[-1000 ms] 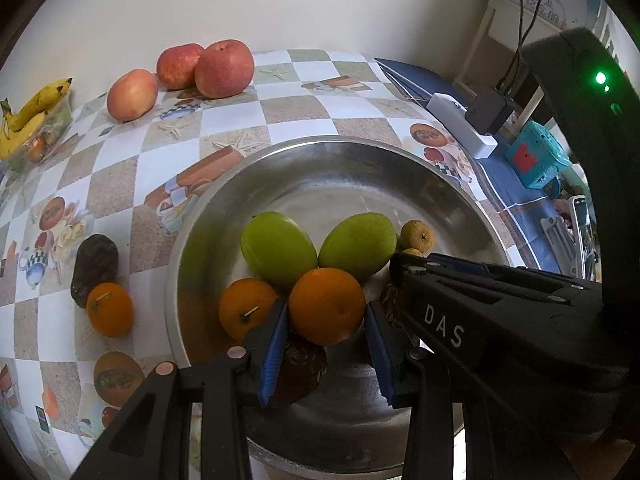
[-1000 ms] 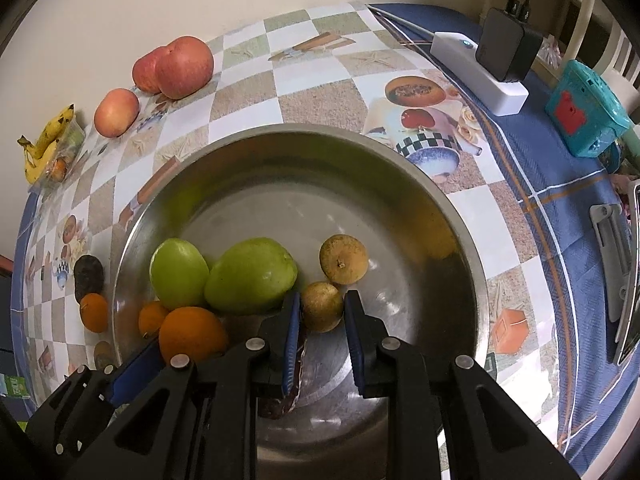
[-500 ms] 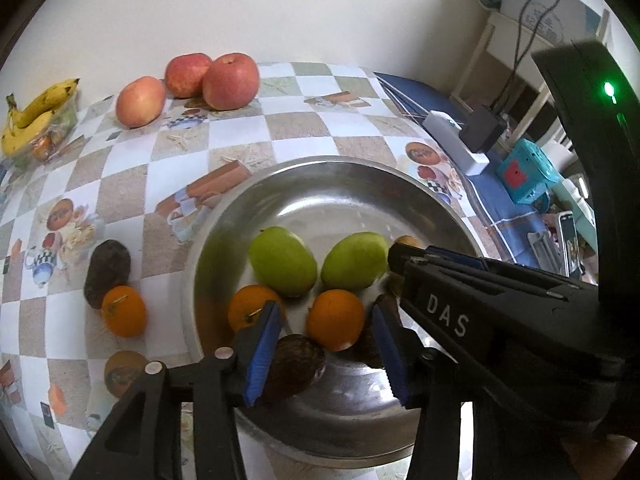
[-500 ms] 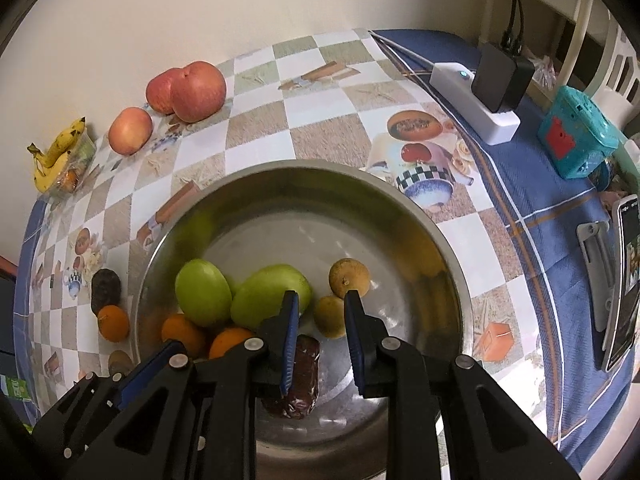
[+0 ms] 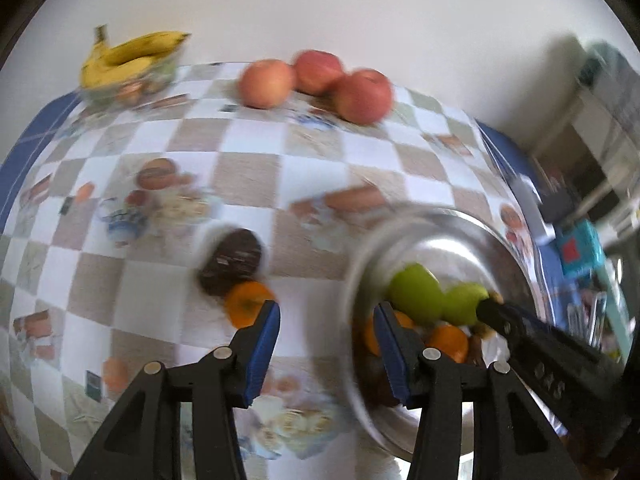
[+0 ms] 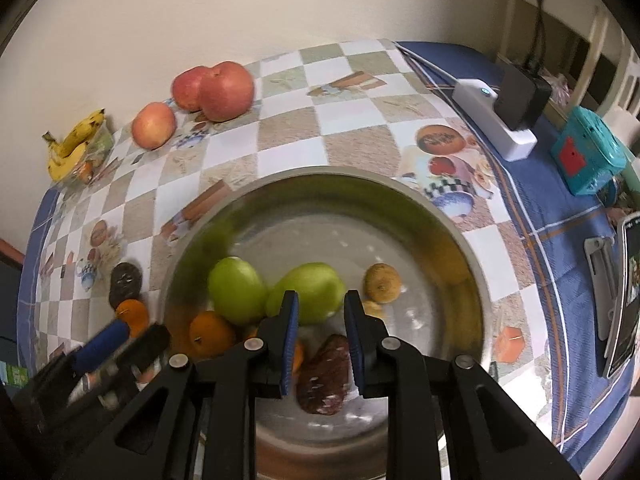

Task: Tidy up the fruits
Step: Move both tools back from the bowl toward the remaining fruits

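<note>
1. The surface (image 6: 352,136), covered by a checked cloth, is seen to end at a wall along its far edge.
2. A steel bowl (image 6: 460,240) is set toward the near edge; two green fruits (image 6: 236,288), two oranges (image 6: 210,332), two small brown fruits (image 6: 382,282) and a dark wrinkled fruit (image 6: 324,376) are held in it.
3. The right gripper (image 6: 320,334) is held over the bowl's near side, its fingers narrowly parted and nothing gripped.
4. The left gripper (image 5: 326,348) is held over the bowl's left rim, its fingers spread wide and empty.
5. Three apples (image 6: 226,84) and a bunch of bananas (image 6: 74,142) are lined along the far edge.
6. A dark fruit (image 5: 230,262) and an orange (image 5: 248,308), touching, are left on the cloth beside the bowl.
</note>
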Demonstrator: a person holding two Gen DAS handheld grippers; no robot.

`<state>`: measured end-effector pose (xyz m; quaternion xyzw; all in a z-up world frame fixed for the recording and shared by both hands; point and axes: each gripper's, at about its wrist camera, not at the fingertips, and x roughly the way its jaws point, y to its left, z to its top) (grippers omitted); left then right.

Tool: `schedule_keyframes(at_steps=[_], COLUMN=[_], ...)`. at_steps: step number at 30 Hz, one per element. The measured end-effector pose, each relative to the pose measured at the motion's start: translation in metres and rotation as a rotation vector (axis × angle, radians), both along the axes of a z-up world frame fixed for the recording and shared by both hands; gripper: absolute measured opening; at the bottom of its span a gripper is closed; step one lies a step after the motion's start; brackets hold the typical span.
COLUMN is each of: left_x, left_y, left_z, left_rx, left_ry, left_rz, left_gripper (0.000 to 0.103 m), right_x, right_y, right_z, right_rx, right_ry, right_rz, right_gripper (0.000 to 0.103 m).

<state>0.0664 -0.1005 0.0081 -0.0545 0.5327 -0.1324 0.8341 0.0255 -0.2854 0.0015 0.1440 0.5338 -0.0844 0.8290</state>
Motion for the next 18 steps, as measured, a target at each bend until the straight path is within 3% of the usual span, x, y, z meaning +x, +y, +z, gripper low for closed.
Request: schedule_keyframes(at_steps=[7,9,10,11,13,16,18], left_x=[0.008,0.009,0.010,0.010,0.010,0.011,0.011], left_y=[0.044,0.052,0.054,0.056,0.058,0.060,0.060], left_z=[0.005,0.003,0.001,-0.002,-0.006,-0.012,-0.013], left_rx=[-0.007,0.006,0.022,0.045,0.072,0.099,0.131], left_ry=[-0.006,0.008,0.016,0.024,0.036,0.048,0.035], left_rz=[0.131,0.170,0.184,0.202,0.225,0.241,0.249], left_gripper=[0.058,0.066,0.076,0.086,0.089,0.092,0.103], right_x=[0.005,0.006,0.006,0.006,0.008,0.008,0.008], right_y=[0.028,0.032,0.033,0.035,0.036,0.036,0.035], right_z=[0.009,0.009,0.007,0.005,0.000,-0.005,-0.008], right_rx=[-0.007,-0.013,-0.016,-0.018,-0.019,-0.034,-0.049], right_ry=[-0.024,-0.023,-0.020,-0.016,-0.005,0.016,0.024], right_rz=[0.079,0.087,0.088,0.090,0.090,0.087,0.078], right_gripper=[0.024,0.025,0.037,0.055,0.071,0.073,0.077])
